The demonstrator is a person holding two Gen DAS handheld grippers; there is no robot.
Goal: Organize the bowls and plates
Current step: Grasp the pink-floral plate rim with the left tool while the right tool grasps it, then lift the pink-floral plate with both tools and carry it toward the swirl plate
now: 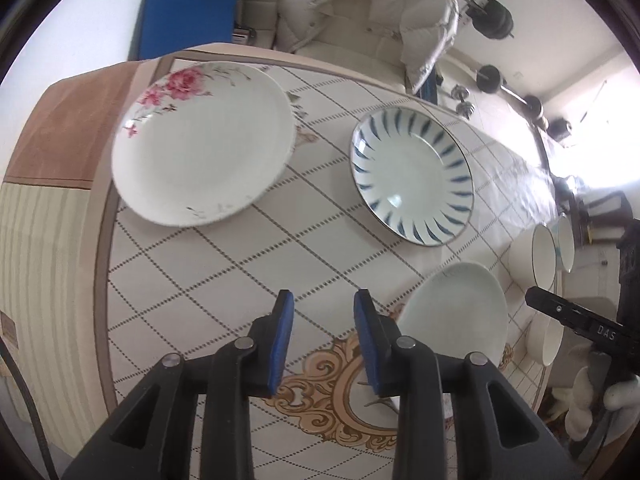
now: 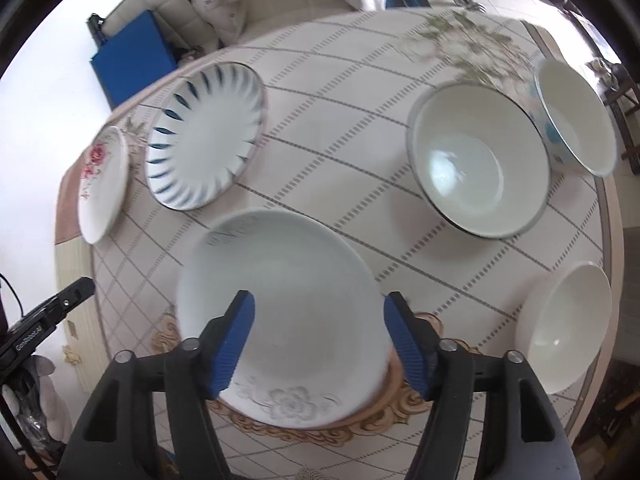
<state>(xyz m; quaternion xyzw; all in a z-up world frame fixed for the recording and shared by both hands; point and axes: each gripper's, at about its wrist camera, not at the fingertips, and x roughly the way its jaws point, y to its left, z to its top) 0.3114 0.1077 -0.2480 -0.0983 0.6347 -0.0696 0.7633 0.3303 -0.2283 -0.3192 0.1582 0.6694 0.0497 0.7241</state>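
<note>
Round and covered with a cream checked cloth, the table (image 2: 320,92) carries every dish, with a pale padded sofa (image 1: 360,12) and a blue mat (image 1: 188,4) behind it. I take the plain white plate (image 2: 280,280) as my landmark; it lies over the gold scroll emblem (image 1: 320,396) printed on the cloth. My right tongs (image 2: 319,338) hang above this plate with their blue pads spread wide and empty; they seem clear of the rim, though blur makes that hard to judge. My left tongs (image 1: 324,340) hover over bare cloth just left of the plate, pads parted with nothing between them. Beyond the plate to its left sits the blue-striped plate (image 2: 204,136), and further left the rose plate (image 1: 200,140). Right of the plate stand three bowls: a dark-rimmed bowl (image 2: 480,160), a blue-patterned bowl (image 2: 576,116) behind it, and a plain white bowl (image 2: 564,328) nearest the table edge.
</note>
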